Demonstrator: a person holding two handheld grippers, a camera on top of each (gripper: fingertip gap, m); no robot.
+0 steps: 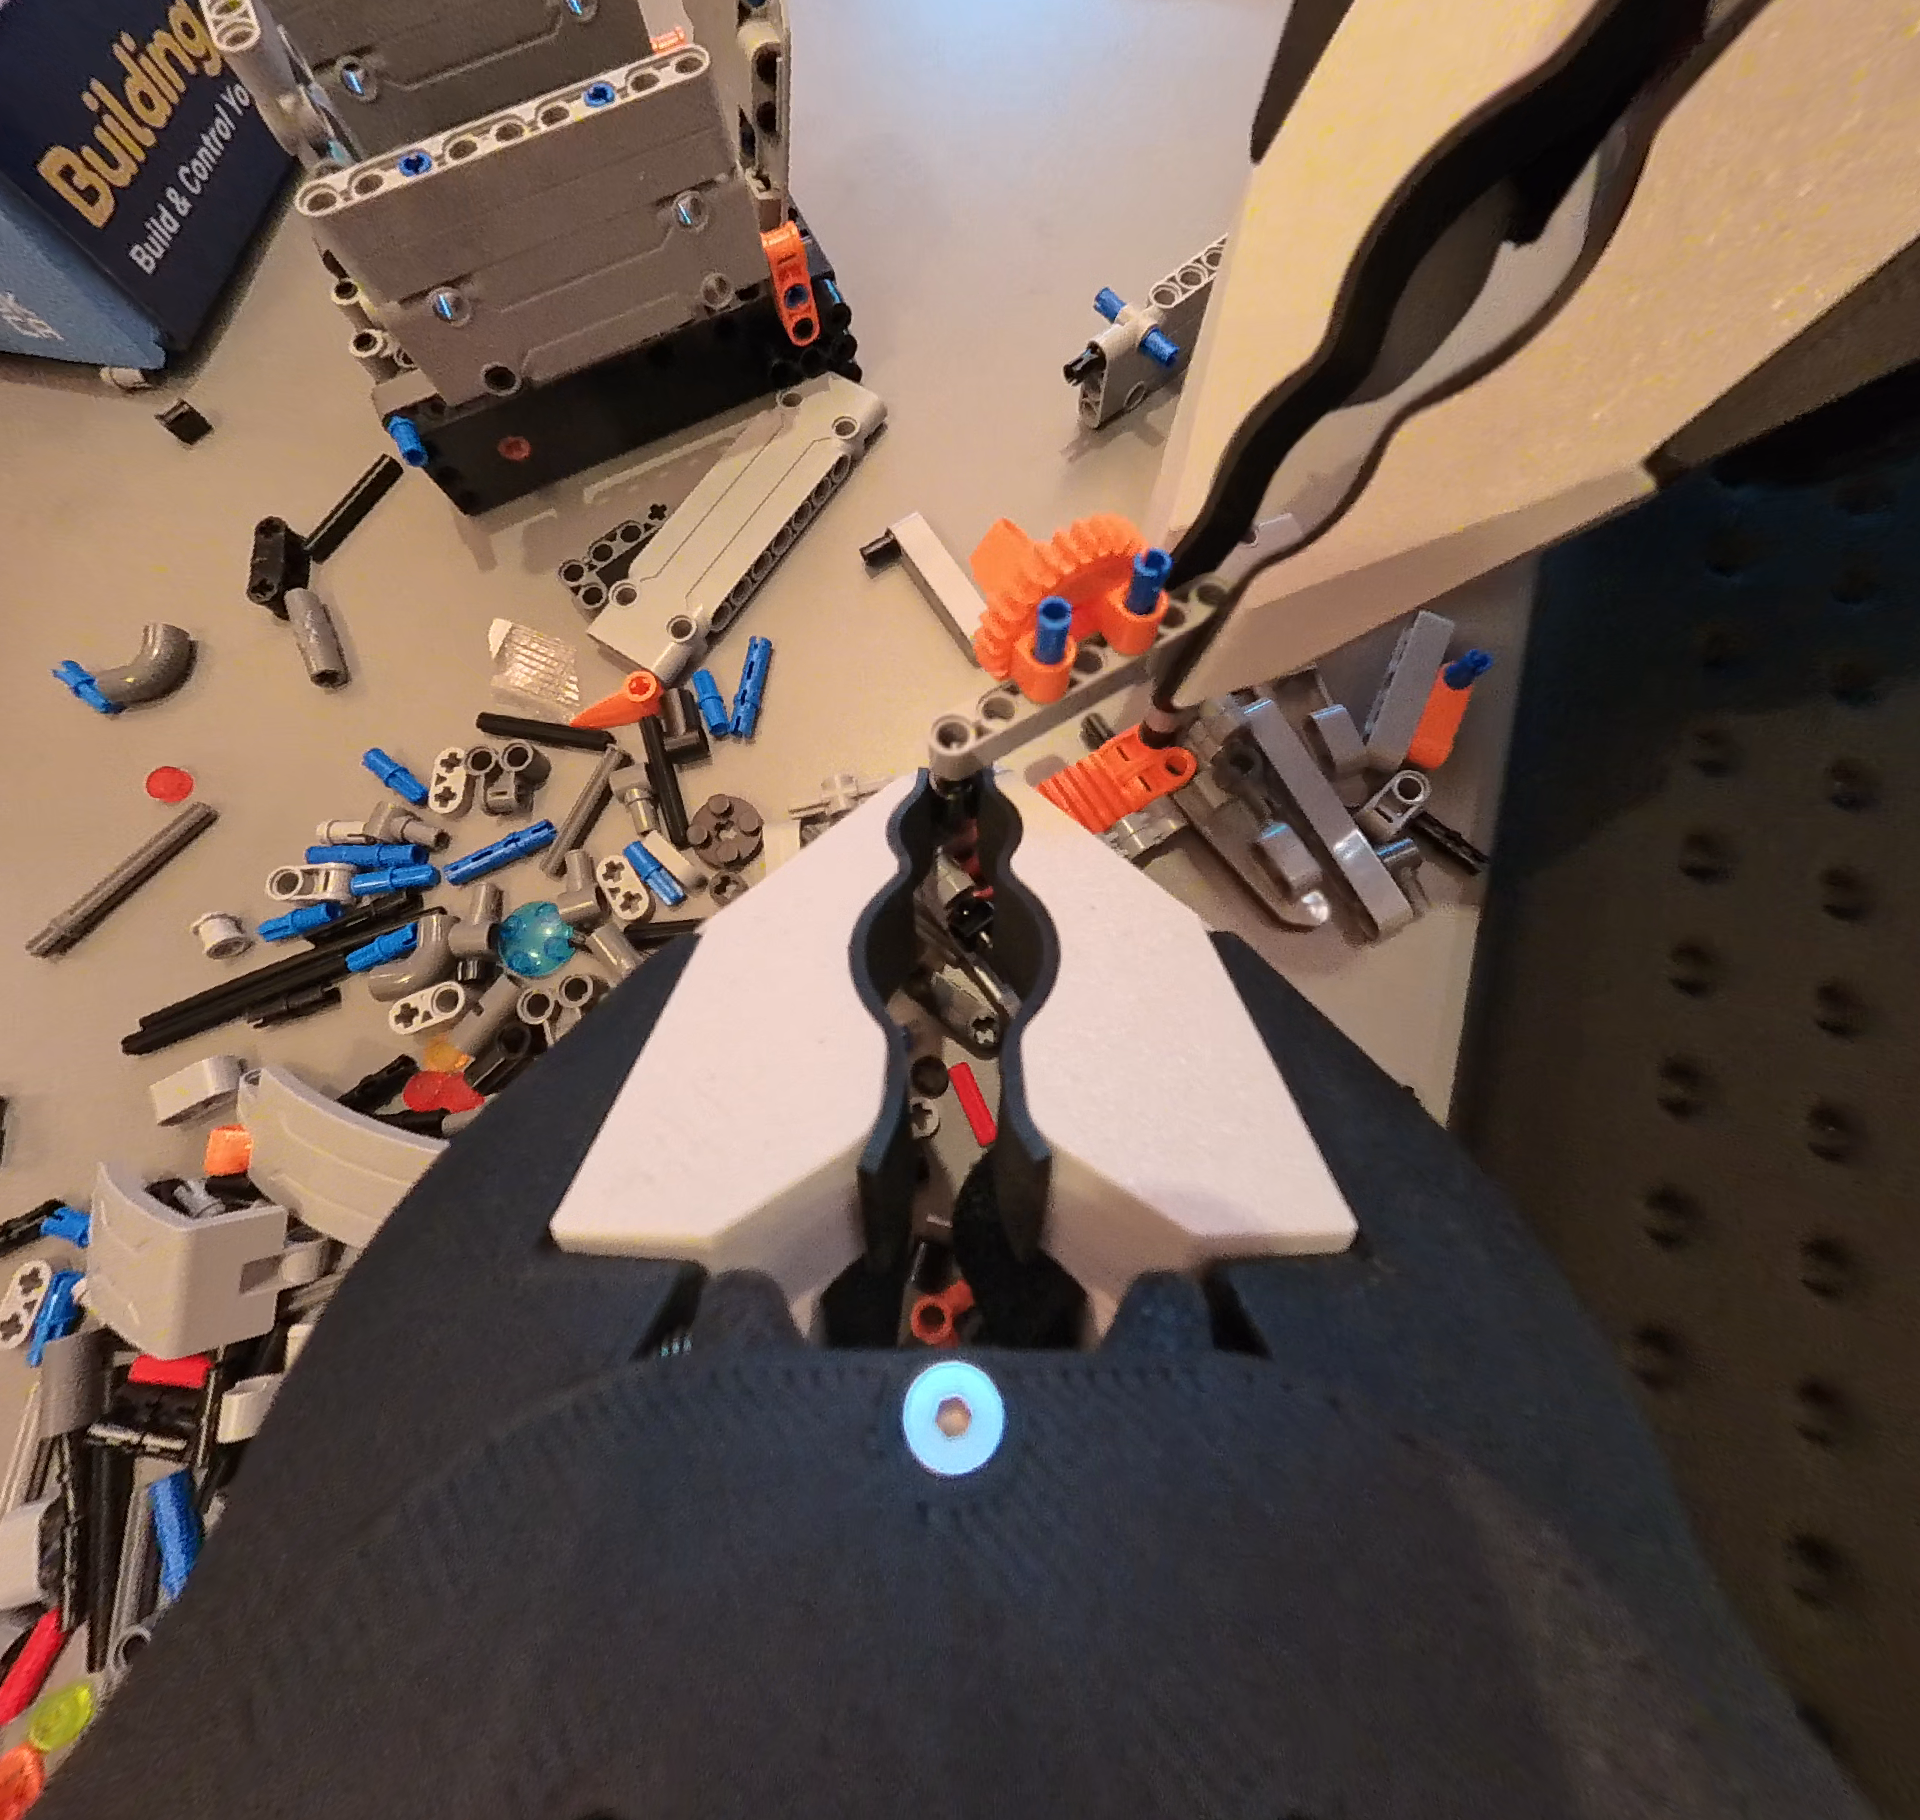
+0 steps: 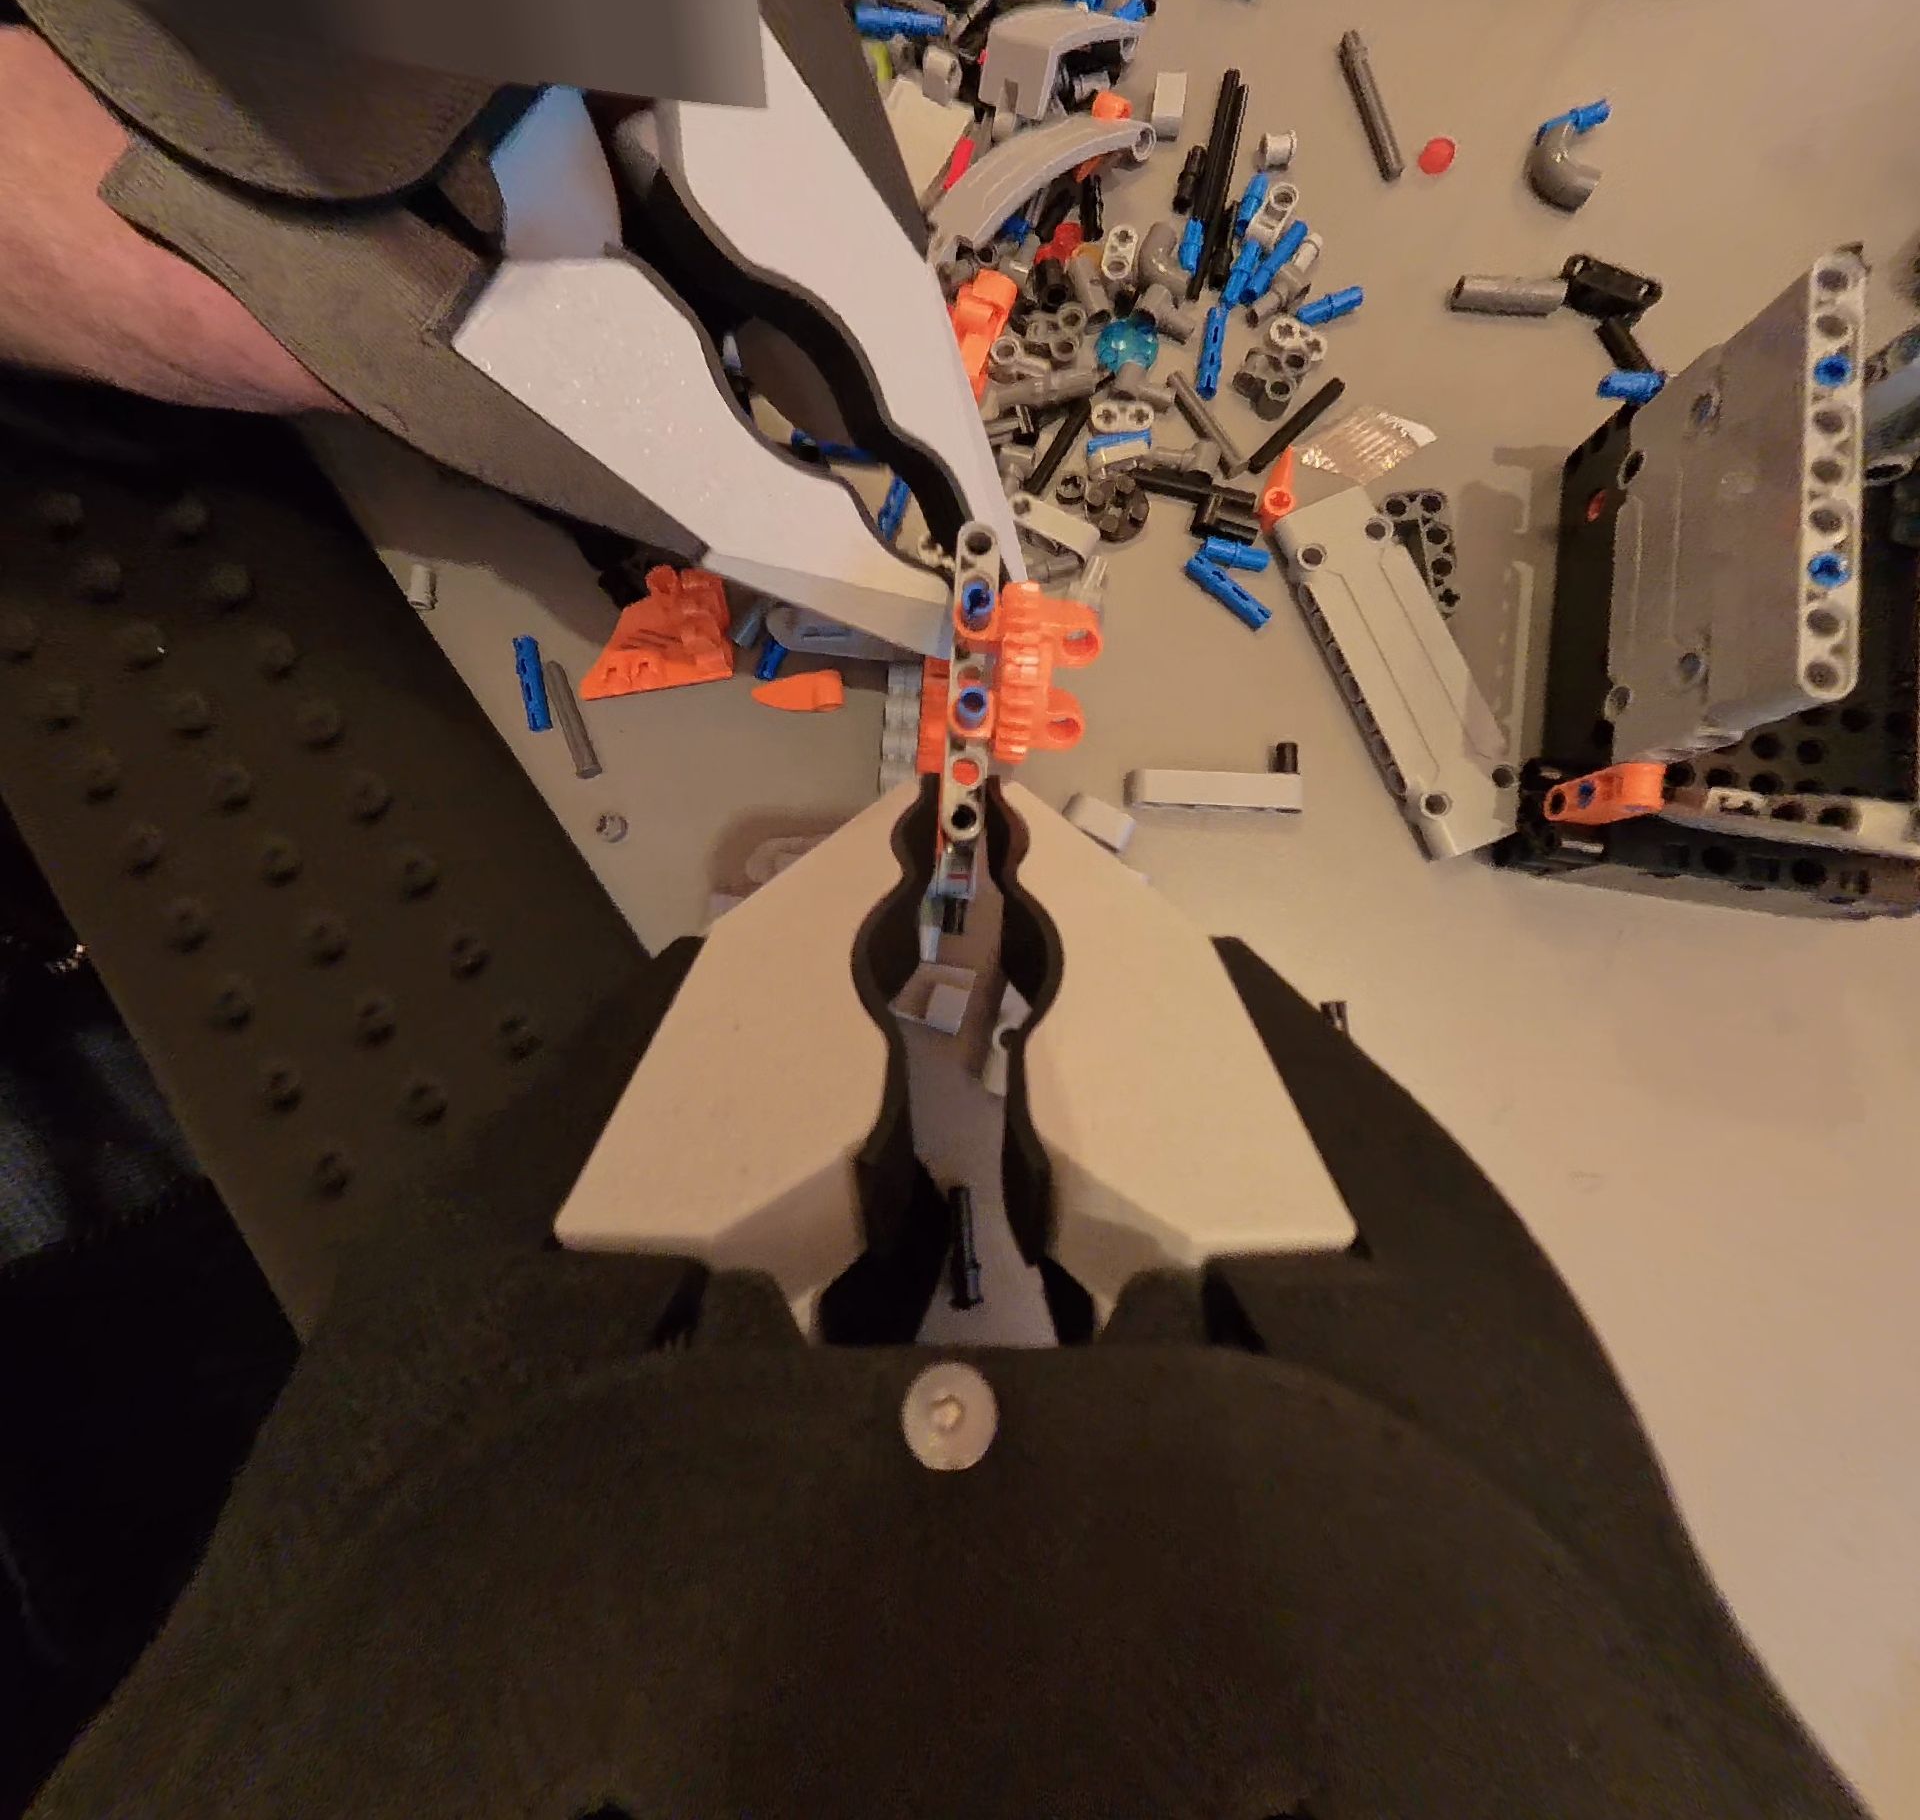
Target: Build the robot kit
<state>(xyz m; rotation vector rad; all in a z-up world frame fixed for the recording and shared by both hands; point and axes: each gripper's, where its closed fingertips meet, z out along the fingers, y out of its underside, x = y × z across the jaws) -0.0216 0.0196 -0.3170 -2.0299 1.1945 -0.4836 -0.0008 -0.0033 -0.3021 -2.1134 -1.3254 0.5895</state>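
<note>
**Print on one box only**

A dark blue box [image 1: 114, 139], lying far ahead and to the left of the left gripper, carries large yellow lettering and smaller white lettering beneath. Nothing else bears legible writing.

Right gripper [image 2: 961, 809] clamps grey beam [image 2: 964, 731] near end; left gripper [image 2: 982, 565] pinches far end; orange gear [image 2: 1023, 674] mid-beam.

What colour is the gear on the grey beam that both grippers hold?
The gear is orange, clearest in the right wrist view, beside the beam's blue pins.
</note>
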